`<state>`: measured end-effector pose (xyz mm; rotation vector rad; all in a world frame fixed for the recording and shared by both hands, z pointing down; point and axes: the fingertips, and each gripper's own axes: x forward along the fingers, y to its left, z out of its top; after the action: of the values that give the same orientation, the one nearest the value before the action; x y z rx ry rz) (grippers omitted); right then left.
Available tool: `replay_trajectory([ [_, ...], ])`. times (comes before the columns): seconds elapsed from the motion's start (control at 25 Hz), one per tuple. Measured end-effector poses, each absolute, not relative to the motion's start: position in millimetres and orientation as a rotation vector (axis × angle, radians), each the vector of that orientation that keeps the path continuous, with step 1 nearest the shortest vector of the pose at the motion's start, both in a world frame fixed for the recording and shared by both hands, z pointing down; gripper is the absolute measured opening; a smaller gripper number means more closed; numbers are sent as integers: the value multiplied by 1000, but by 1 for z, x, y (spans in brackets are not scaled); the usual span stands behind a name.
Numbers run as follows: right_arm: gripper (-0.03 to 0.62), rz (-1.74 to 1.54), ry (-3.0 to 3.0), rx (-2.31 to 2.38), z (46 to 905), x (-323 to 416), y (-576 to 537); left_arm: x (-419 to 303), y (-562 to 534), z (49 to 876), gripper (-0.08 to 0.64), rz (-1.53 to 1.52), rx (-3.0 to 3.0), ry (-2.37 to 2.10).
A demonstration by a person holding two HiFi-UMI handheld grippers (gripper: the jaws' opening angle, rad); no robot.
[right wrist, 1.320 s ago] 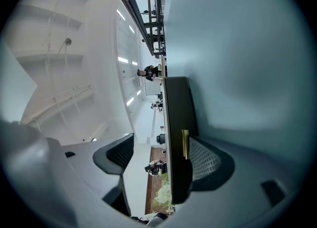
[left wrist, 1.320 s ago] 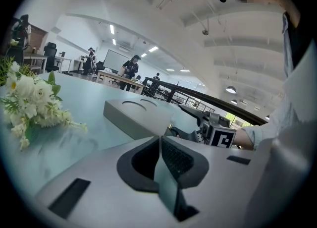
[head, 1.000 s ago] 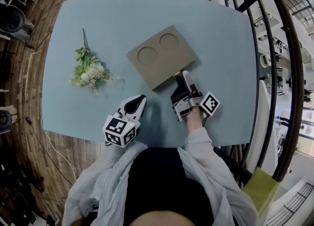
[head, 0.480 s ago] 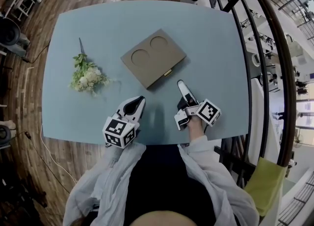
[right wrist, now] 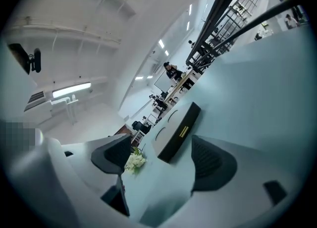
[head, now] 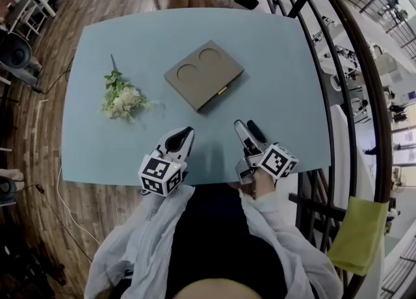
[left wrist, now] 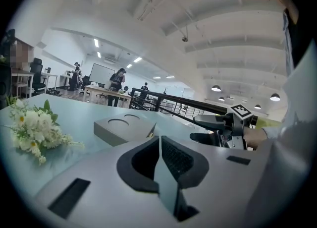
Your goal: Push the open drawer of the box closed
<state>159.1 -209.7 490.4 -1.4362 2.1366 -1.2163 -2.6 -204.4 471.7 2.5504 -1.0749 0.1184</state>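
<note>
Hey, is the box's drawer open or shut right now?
Shut: the drawer front, with its gold handle, sits flush with the box; nothing juts out.

flowers point(head: 121, 99) left of box point(head: 203, 75), on table point(head: 286, 70)

In the head view the box point(head: 204, 73) is too small to tell whether its drawer point(head: 221, 91) sits fully flush. In the right gripper view one jaw pad hides a part of the flowers point(right wrist: 133, 161). In the left gripper view the picture's left edge cuts the flowers, and the far people point(left wrist: 119, 83) are too small to describe.
</note>
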Motion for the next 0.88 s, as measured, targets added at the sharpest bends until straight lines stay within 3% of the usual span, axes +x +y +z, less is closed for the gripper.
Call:
replay_trajectory([
  [0.64, 292, -772, 2269, -1880, 458, 189, -133, 10, -168, 450, 29, 133, 2659, -997],
  [0.76, 251, -697, 2284, -1957, 456, 196, -123, 16, -164, 444, 29, 128, 2678, -975],
  [0.88, 148, -634, 2300, -2005, 453, 199, -114, 21, -160, 440, 29, 125, 2695, -956],
])
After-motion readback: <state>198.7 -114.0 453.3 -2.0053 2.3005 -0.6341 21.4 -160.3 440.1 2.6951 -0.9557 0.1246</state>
